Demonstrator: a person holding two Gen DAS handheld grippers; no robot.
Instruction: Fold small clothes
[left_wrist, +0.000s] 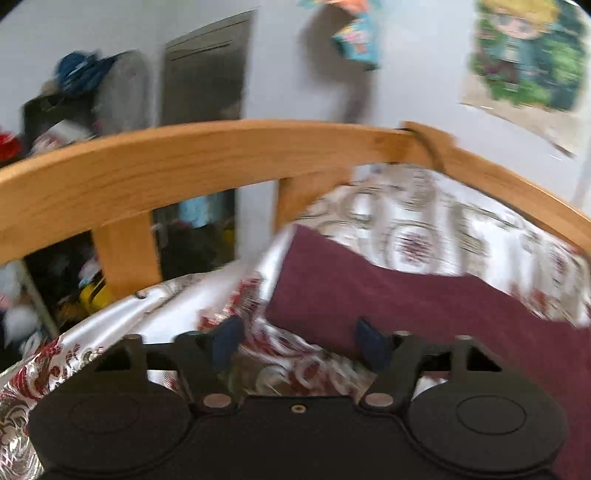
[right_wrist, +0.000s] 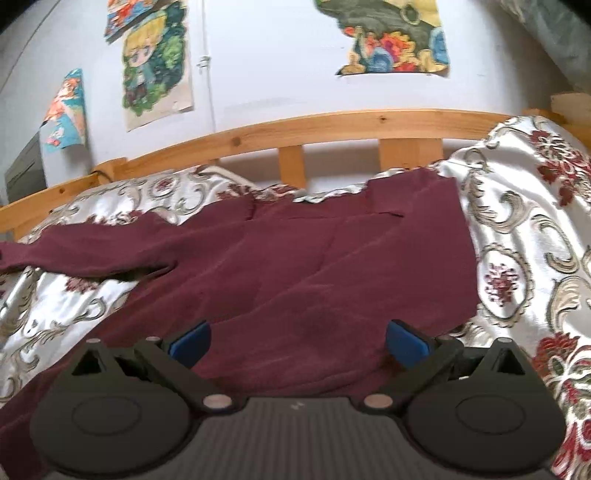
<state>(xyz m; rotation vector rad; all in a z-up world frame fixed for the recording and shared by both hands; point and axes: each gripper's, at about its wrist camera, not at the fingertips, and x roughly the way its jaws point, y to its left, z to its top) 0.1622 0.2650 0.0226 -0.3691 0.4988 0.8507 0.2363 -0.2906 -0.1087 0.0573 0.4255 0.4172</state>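
White wall (right_wrist: 277, 66) w/ cartoon posters (right_wrist: 157, 62) forms the backdrop; below it a wooden bed rail (right_wrist: 332, 127) runs across both views, w/ upright slats under it. Bed carries a glossy white bedspread (right_wrist: 524, 229) w/ red floral & beige scroll print, bunched up at the right in the right wrist view. Maroon garment (right_wrist: 295, 266) lies spread on the bedspread, creased; one sleeve reaches out to the left, its far edge sits near the rail. Right gripper (right_wrist: 297, 343): blue-padded fingers (right_wrist: 406, 345) spread wide, released, poised over the near part of the garment, nothing clamped btw. them; contact w/ the cloth cannot be told. Left wrist view is motion-blurred & tilted: left gripper (left_wrist: 301, 341) shows dark blue fingers (left_wrist: 227, 339) apart, about half spread, nothing btw. them; the left one is over the bedspread, the right one over the edge of the maroon garment (left_wrist: 424, 306), which fills the lower right there. Beyond the rail at the left: a grey panel (left_wrist: 207, 70) on the wall & a cluttered pile of items (left_wrist: 74, 96), too blurred to identify.
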